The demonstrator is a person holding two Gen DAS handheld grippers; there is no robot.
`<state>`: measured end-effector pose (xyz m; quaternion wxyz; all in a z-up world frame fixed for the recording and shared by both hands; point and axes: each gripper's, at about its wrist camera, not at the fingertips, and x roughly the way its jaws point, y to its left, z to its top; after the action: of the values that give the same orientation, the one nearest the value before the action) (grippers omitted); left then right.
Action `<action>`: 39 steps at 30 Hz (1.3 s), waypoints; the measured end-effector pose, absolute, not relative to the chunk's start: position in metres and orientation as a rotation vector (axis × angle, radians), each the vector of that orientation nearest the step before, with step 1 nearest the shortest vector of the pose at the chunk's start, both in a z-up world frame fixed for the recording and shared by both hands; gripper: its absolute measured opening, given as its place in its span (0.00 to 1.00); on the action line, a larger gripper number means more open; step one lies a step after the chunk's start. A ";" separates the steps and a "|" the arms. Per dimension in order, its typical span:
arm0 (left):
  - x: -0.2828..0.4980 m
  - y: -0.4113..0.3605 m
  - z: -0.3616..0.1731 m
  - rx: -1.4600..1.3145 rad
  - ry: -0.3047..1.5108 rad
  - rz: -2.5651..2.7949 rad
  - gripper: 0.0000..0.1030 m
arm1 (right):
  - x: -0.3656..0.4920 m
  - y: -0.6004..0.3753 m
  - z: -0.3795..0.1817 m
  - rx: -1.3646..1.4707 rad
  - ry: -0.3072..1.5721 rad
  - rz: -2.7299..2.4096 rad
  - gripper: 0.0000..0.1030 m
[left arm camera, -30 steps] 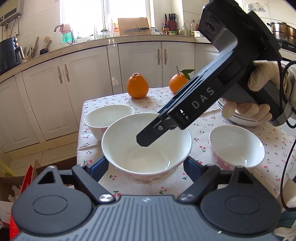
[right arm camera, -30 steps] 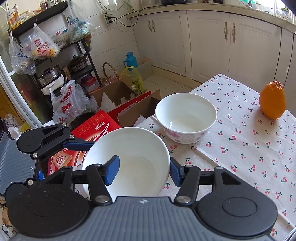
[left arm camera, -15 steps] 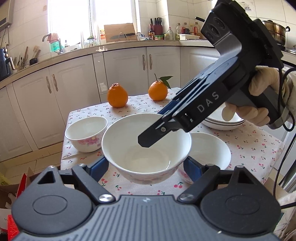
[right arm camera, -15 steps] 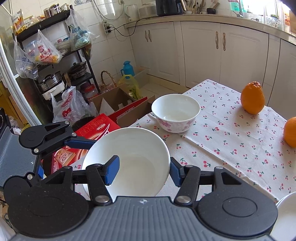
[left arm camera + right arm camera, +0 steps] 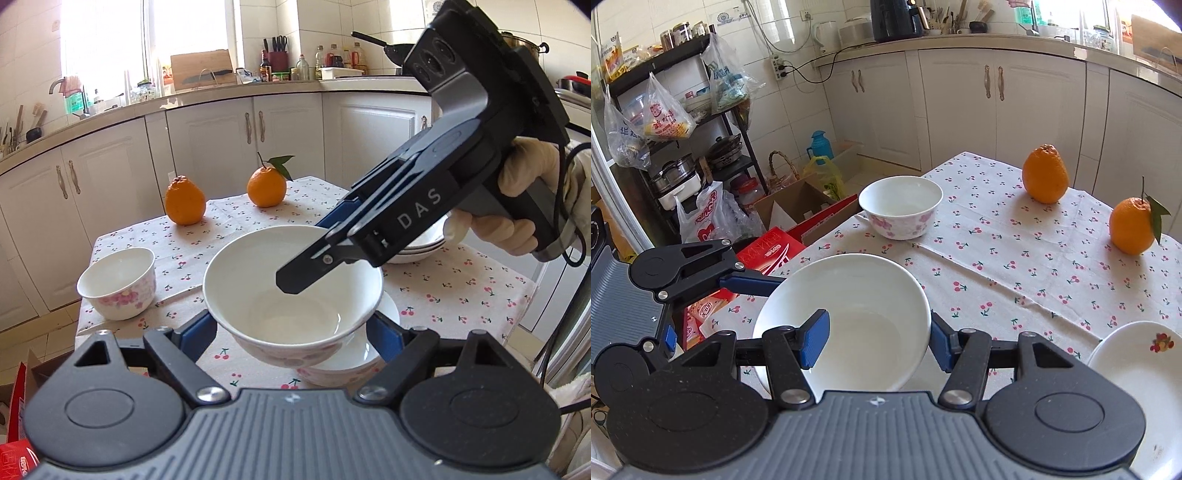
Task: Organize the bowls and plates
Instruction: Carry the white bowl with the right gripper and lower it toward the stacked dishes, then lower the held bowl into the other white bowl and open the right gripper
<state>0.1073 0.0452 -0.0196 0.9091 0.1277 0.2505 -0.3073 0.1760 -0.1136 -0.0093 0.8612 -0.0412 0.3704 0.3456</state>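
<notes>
A large white bowl with a pink flower pattern is held in the air by both grippers. My left gripper clamps its sides. My right gripper grips its rim, one finger inside and one outside; it also shows in the left wrist view. The held bowl hangs right above a second bowl on the table. A smaller flowered bowl stands at the left; it shows in the right wrist view too. A stack of plates lies behind the right gripper.
Two oranges sit at the far side of the cherry-print tablecloth. A white plate shows at the right. Cardboard boxes and bags lie on the floor beside the table's left edge.
Both grippers have carried the large bowl to the right, away from the small bowl, until it hangs over the second bowl. The grip has not changed.
</notes>
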 end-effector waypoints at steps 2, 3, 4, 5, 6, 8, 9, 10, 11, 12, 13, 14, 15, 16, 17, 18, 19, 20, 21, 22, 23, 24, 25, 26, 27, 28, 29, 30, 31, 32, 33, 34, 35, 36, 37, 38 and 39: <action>0.108 0.041 -0.022 0.263 0.522 -0.646 0.85 | 0.173 -0.120 -0.011 -0.083 0.779 0.714 0.61; 0.108 0.038 -0.023 0.261 0.527 -0.650 0.85 | 0.172 -0.123 -0.012 -0.080 0.780 0.709 0.61; 0.108 0.036 -0.025 0.261 0.531 -0.654 0.85 | 0.171 -0.125 -0.012 -0.077 0.781 0.705 0.61; 0.109 0.034 -0.026 0.260 0.535 -0.658 0.85 | 0.170 -0.127 -0.014 -0.075 0.783 0.699 0.61; 0.108 0.032 -0.026 0.259 0.539 -0.663 0.85 | 0.169 -0.129 -0.015 -0.074 0.785 0.694 0.62; 0.109 0.028 -0.028 0.256 0.546 -0.669 0.85 | 0.168 -0.132 -0.017 -0.073 0.789 0.685 0.62; 0.109 0.027 -0.029 0.255 0.550 -0.672 0.85 | 0.168 -0.134 -0.019 -0.072 0.791 0.680 0.62; 0.110 0.026 -0.029 0.256 0.553 -0.673 0.85 | 0.167 -0.135 -0.021 -0.071 0.793 0.677 0.62; 0.110 0.025 -0.030 0.257 0.556 -0.674 0.85 | 0.167 -0.136 -0.022 -0.069 0.794 0.675 0.62; 0.110 0.024 -0.031 0.259 0.560 -0.676 0.85 | 0.167 -0.137 -0.023 -0.068 0.796 0.674 0.62; 0.110 0.023 -0.032 0.259 0.564 -0.677 0.85 | 0.167 -0.139 -0.024 -0.066 0.798 0.673 0.62; 0.111 0.023 -0.032 0.260 0.567 -0.678 0.85 | 0.167 -0.140 -0.025 -0.064 0.799 0.672 0.62; 0.111 0.022 -0.033 0.260 0.569 -0.678 0.85 | 0.167 -0.141 -0.026 -0.062 0.800 0.671 0.62; 0.111 0.022 -0.033 0.261 0.571 -0.679 0.85 | 0.167 -0.142 -0.027 -0.061 0.801 0.670 0.62; 0.112 0.021 -0.034 0.261 0.575 -0.680 0.85 | 0.167 -0.142 -0.028 -0.060 0.804 0.668 0.62; 0.113 0.021 -0.034 0.263 0.578 -0.680 0.85 | 0.168 -0.142 -0.028 -0.059 0.806 0.668 0.62; 0.113 0.020 -0.035 0.264 0.582 -0.681 0.85 | 0.168 -0.142 -0.029 -0.059 0.810 0.667 0.62; 0.114 0.020 -0.036 0.265 0.586 -0.681 0.85 | 0.168 -0.141 -0.031 -0.058 0.814 0.665 0.62; 0.114 0.020 -0.036 0.265 0.589 -0.681 0.85 | 0.168 -0.141 -0.032 -0.058 0.816 0.664 0.62; 0.115 0.020 -0.037 0.264 0.592 -0.681 0.85 | 0.168 -0.141 -0.032 -0.059 0.818 0.663 0.62; 0.115 0.020 -0.037 0.263 0.596 -0.682 0.85 | 0.168 -0.140 -0.033 -0.061 0.819 0.662 0.62; 0.115 0.020 -0.038 0.262 0.598 -0.683 0.85 | 0.168 -0.140 -0.033 -0.062 0.820 0.662 0.62; 0.115 0.020 -0.038 0.261 0.600 -0.683 0.85 | 0.168 -0.140 -0.033 -0.062 0.821 0.662 0.62; 0.116 0.020 -0.039 0.261 0.601 -0.683 0.85 | 0.169 -0.140 -0.034 -0.060 0.822 0.663 0.62; 0.116 0.020 -0.039 0.261 0.602 -0.684 0.85 | 0.170 -0.140 -0.035 -0.059 0.823 0.662 0.62; 0.116 0.020 -0.040 0.260 0.604 -0.684 0.85 | 0.170 -0.140 -0.035 -0.059 0.823 0.663 0.62; 0.117 0.020 -0.040 0.260 0.607 -0.684 0.85 | 0.170 -0.140 -0.035 -0.060 0.824 0.663 0.62; 0.117 0.020 -0.041 0.259 0.609 -0.685 0.85 | 0.170 -0.141 -0.036 -0.060 0.826 0.662 0.62; 0.118 0.020 -0.041 0.258 0.611 -0.686 0.85 | 0.170 -0.140 -0.036 -0.061 0.826 0.662 0.62; 0.118 0.020 -0.041 0.258 0.613 -0.686 0.85 | 0.170 -0.140 -0.037 -0.065 0.826 0.661 0.62; 0.118 0.020 -0.042 0.257 0.613 -0.687 0.85 | 0.169 -0.139 -0.037 -0.069 0.826 0.660 0.62; 0.118 0.020 -0.042 0.256 0.615 -0.687 0.85 | 0.169 -0.139 -0.038 -0.073 0.826 0.658 0.62; 0.119 0.019 -0.042 0.255 0.616 -0.688 0.85 | 0.170 -0.138 -0.038 -0.077 0.826 0.655 0.62; 0.119 0.019 -0.042 0.255 0.616 -0.688 0.85 | 0.170 -0.138 -0.039 -0.081 0.826 0.653 0.62; 0.119 0.020 -0.043 0.254 0.617 -0.689 0.85 | 0.170 -0.138 -0.040 -0.084 0.826 0.651 0.62; 0.120 0.020 -0.043 0.252 0.618 -0.691 0.85 | 0.170 -0.137 -0.040 -0.086 0.826 0.649 0.63; 0.120 0.020 -0.043 0.251 0.619 -0.692 0.85 | 0.170 -0.137 -0.041 -0.088 0.826 0.647 0.63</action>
<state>0.1198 0.0199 -0.0429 0.8867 0.1206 0.2978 -0.3326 0.1695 -0.1373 -0.0405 0.8644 -0.0421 0.3943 0.3090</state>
